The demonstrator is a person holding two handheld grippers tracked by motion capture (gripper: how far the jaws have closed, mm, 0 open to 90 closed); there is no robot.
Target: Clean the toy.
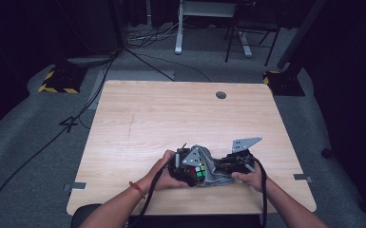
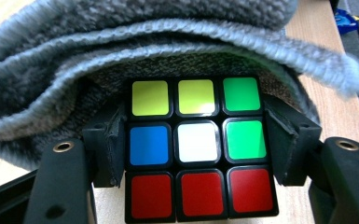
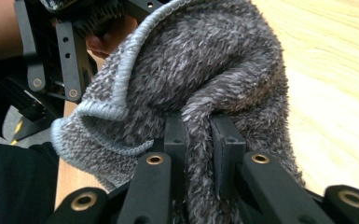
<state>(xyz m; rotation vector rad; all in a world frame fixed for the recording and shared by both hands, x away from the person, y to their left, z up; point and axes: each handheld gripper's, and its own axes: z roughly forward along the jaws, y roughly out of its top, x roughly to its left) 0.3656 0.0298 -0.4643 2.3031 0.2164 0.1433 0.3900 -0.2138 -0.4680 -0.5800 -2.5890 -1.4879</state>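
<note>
Two grippers meet near the front edge of the table (image 1: pixel 138 109). Left gripper (image 2: pixel 198 140): jaws clamped on both sides of a puzzle cube (image 2: pixel 198 147), whose facing side shows yellow, green, blue, white and red tiles. A grey cloth (image 2: pixel 121 56) drapes over and behind the cube. Right gripper (image 3: pixel 198 140): jaws pinched tight on a fold of the cloth (image 3: pixel 200 70), just beside the left gripper.
</note>
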